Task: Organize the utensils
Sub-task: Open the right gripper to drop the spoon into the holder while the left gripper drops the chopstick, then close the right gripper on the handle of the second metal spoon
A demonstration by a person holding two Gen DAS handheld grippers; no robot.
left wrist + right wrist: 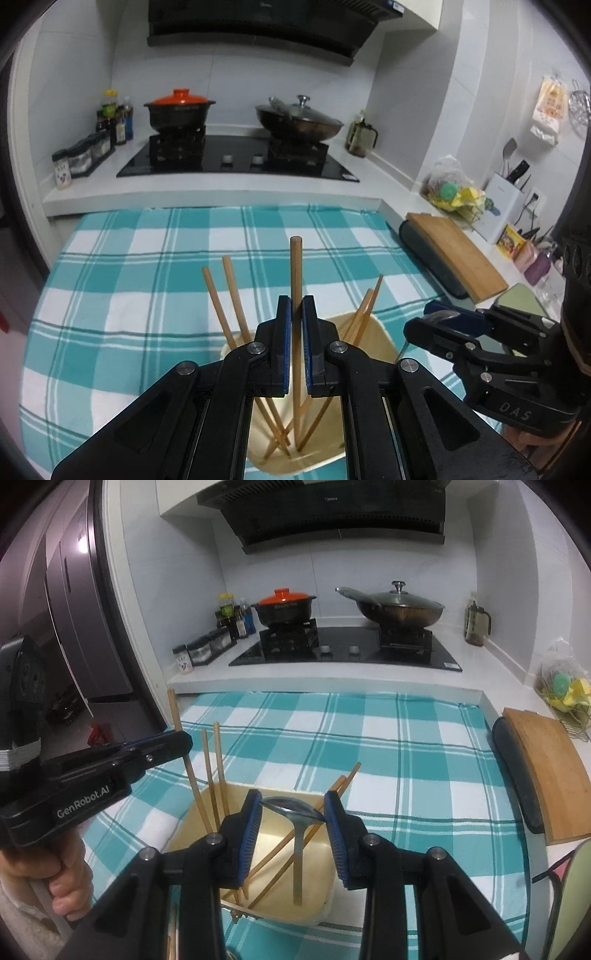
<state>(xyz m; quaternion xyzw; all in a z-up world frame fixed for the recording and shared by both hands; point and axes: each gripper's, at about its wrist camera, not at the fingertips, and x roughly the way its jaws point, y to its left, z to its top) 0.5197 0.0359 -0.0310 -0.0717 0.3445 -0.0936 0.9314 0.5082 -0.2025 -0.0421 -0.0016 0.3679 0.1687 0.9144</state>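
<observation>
Chopsticks point(236, 306) stand loose in a cream holder point(380, 339) on the teal checked cloth point(147, 258), fanned left and right. The left gripper point(295, 306) is clamped on 1 brown chopstick point(296, 266), which runs nearly vertical, its blunt end up and its lower end down inside the holder. Only the right wrist view shows the holder's inside wall point(273, 838), and there the right gripper point(293, 808) pinches a steel spoon point(293, 806) by its bowl, the handle hanging straight down into the holder among slanting chopsticks point(280, 853). That view also catches a hand point(62, 878) wrapped round the left gripper's handle, and a fridge door point(74, 609) at left. Behind the cloth sit a black hob point(236, 158), an orange-lidded pot point(181, 107) and a lidded wok point(299, 118). A wooden cutting board point(458, 254) lies at right. In the left wrist view, the black gripper arms hide much of the holder.
</observation>
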